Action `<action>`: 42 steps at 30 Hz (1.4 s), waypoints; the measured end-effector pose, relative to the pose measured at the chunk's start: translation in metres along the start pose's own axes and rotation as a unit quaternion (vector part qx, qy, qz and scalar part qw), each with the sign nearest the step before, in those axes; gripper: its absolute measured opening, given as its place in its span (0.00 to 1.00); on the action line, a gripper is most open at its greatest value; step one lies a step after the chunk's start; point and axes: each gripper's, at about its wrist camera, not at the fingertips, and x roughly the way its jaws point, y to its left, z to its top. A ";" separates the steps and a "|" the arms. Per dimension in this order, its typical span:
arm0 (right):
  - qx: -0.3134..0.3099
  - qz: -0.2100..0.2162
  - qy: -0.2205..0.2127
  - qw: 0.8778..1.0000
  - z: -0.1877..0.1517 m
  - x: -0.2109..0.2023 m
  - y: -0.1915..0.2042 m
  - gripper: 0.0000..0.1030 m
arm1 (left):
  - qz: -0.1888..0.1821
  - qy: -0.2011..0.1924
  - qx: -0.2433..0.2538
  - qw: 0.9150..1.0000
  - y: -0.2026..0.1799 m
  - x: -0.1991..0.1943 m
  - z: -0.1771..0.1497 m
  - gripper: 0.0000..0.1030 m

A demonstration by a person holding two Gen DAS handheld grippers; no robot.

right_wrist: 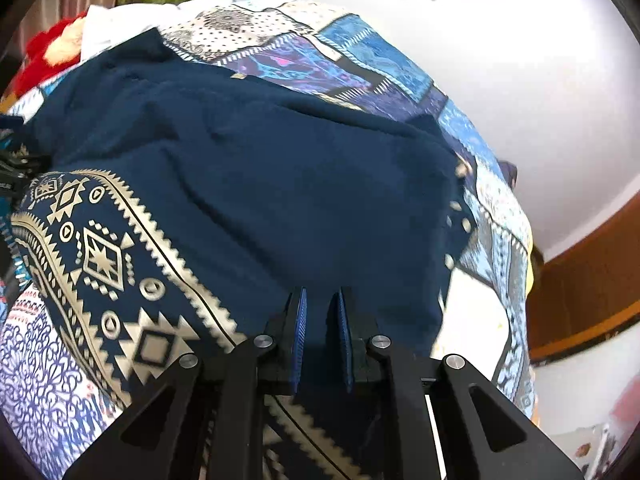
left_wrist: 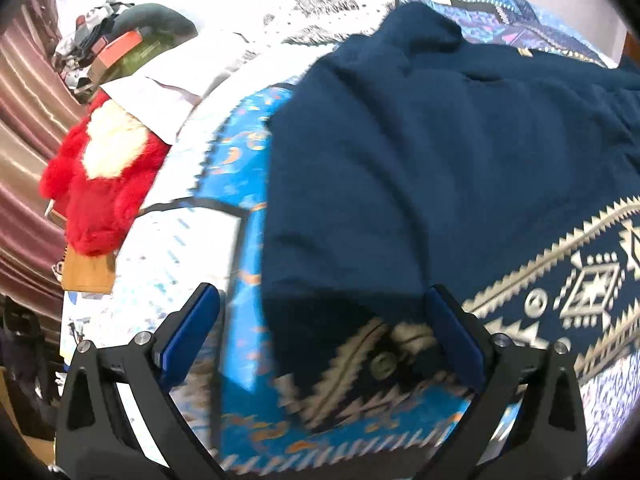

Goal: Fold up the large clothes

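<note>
On the bed (right_wrist: 492, 216) the dark blue garment (right_wrist: 280, 184) lies partly folded; I judge more folds remain. My left gripper (left_wrist: 320, 336) has its fingers released, my right gripper (right_wrist: 320, 320) clenched on the garment edge.

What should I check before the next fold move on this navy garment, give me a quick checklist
1. Left tool open wide: ok.
2. Garment corner between the left tool's fingers, pads not pressing it: ok.
3. Right tool nearly shut: ok. Whether it pinches cloth: cannot tell.
4. Navy garment lying flat on the bedspread: not ok, it shows ridges and wrinkles.
5. Patterned border visible for aligning edges: ok.
6. Red plush toy clear of the garment: ok.
</note>
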 end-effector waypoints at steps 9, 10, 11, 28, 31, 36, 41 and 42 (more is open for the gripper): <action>0.014 -0.047 0.021 0.999 -0.027 -0.007 -0.028 0.11 | 0.026 0.023 -0.057 0.998 0.053 -0.017 -0.027 1.00; 0.013 -0.055 0.023 0.998 -0.030 -0.009 -0.029 0.20 | 0.018 0.024 -0.069 0.997 0.061 -0.020 -0.032 1.00; 0.015 -0.066 0.023 0.997 -0.033 -0.010 -0.031 0.43 | 0.007 0.023 -0.086 0.996 0.070 -0.024 -0.038 1.00; 0.106 -0.017 -0.042 0.993 -0.039 -0.090 -0.073 0.90 | -0.122 -0.019 -0.175 0.977 0.057 -0.077 -0.069 1.00; 0.104 0.002 -0.063 0.993 -0.030 -0.103 -0.065 0.90 | -0.149 -0.017 -0.186 0.971 0.043 -0.074 -0.066 1.00; 0.106 0.053 -0.087 0.989 -0.011 -0.108 -0.047 0.91 | -0.201 0.010 -0.212 0.956 0.024 -0.053 -0.067 1.00; 0.111 0.117 -0.076 0.984 0.004 -0.085 -0.025 0.93 | -0.284 0.052 -0.281 0.915 0.016 -0.026 -0.080 1.00; 0.109 0.129 -0.067 0.983 0.006 -0.076 -0.020 0.93 | -0.301 0.060 -0.293 0.905 0.014 -0.019 -0.082 1.00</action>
